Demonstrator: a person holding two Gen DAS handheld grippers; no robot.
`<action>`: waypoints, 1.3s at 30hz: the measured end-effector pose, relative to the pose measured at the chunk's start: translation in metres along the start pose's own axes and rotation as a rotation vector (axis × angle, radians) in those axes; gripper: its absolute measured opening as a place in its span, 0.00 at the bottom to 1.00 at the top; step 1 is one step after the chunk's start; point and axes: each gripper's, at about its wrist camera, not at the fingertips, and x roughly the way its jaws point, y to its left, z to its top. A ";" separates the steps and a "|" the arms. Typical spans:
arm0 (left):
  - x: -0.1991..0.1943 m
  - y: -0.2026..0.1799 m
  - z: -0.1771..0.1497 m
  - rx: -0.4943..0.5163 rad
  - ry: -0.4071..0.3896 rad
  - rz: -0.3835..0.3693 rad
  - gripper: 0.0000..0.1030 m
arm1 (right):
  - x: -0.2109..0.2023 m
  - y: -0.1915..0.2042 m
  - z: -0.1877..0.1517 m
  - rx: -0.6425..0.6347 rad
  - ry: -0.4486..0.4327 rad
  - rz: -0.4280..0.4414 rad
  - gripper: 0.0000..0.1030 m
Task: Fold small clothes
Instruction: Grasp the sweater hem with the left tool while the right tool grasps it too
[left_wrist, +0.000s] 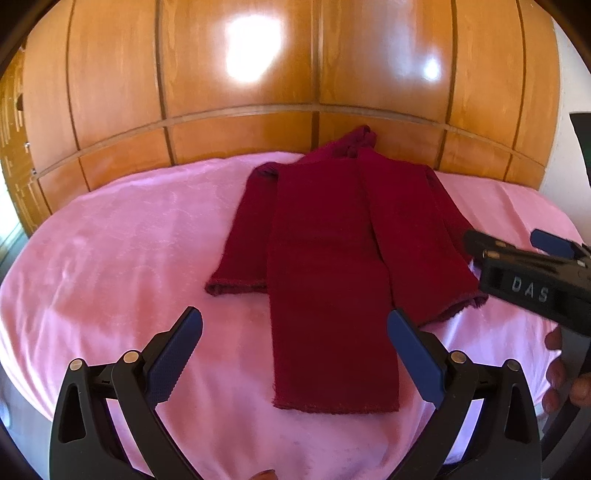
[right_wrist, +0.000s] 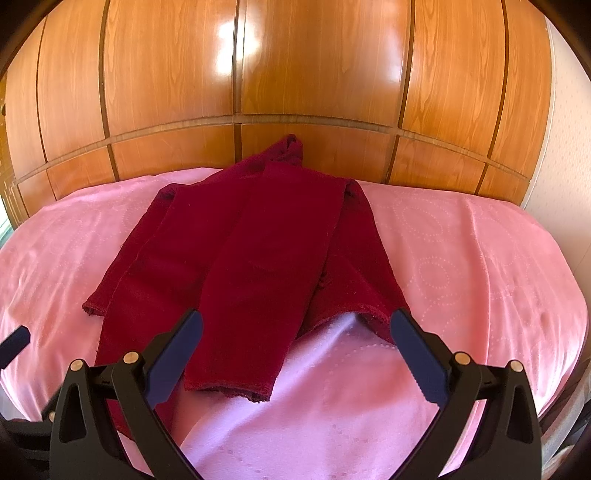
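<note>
A dark red knit garment (left_wrist: 332, 236) lies flat on a pink sheet (left_wrist: 129, 240), its sleeves folded lengthwise over the body and its collar against the wooden wall. My left gripper (left_wrist: 295, 354) is open and empty, just above the garment's near hem. My right gripper (right_wrist: 295, 354) is open and empty over the garment's (right_wrist: 251, 251) near right hem. It also shows in the left wrist view (left_wrist: 517, 240), beside the garment's right edge.
The pink sheet (right_wrist: 461, 258) covers a rounded surface that ends at a glossy wooden panelled wall (left_wrist: 295, 74). The sheet's near part (right_wrist: 314, 406) is slightly raised. The surface drops off at the left and right edges.
</note>
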 end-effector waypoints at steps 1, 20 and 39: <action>0.002 -0.001 -0.001 0.006 0.007 -0.006 0.96 | 0.002 -0.002 0.000 0.004 0.004 -0.003 0.98; 0.056 -0.028 -0.032 0.152 0.222 -0.176 0.52 | 0.069 -0.011 -0.008 0.075 0.246 0.355 0.59; 0.024 0.113 0.100 -0.257 -0.054 -0.265 0.00 | 0.054 -0.132 0.083 0.090 -0.006 0.120 0.07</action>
